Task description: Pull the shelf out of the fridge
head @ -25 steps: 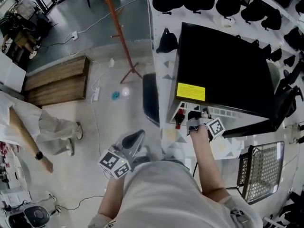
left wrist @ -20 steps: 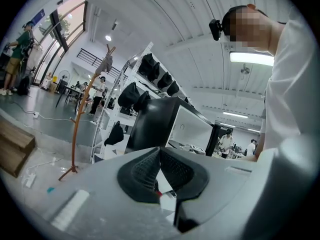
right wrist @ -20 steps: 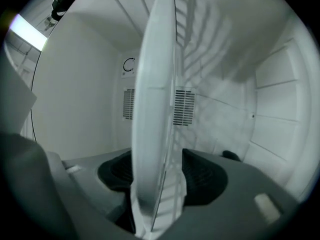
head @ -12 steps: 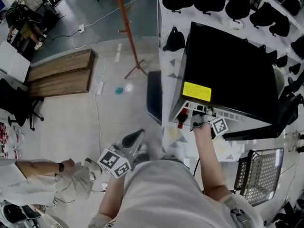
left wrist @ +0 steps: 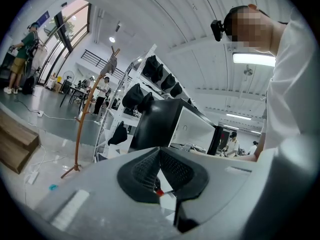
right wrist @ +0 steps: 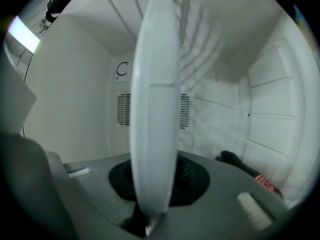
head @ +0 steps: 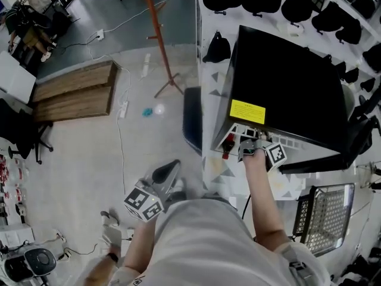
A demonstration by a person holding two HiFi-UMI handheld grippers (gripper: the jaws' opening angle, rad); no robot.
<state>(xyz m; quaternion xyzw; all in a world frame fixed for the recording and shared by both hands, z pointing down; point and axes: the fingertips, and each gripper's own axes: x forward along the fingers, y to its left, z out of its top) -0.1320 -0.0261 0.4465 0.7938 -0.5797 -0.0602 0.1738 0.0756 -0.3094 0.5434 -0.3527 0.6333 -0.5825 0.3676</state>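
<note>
Right gripper view: fridge (right wrist: 75, 114) holds shelf (right wrist: 152, 109) (edge-on).

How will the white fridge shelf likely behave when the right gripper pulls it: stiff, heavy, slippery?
The shelf, between the jaws of the right gripper, which have just been closing, looks straight-edged, so probably stiff. Its smooth glossy rim may slip. Wire rods behind suggest it's fairly light.

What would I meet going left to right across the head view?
Wooden platform, left gripper, right gripper (its jaws have just been closing onto the white shelf between them), wire basket.
</note>
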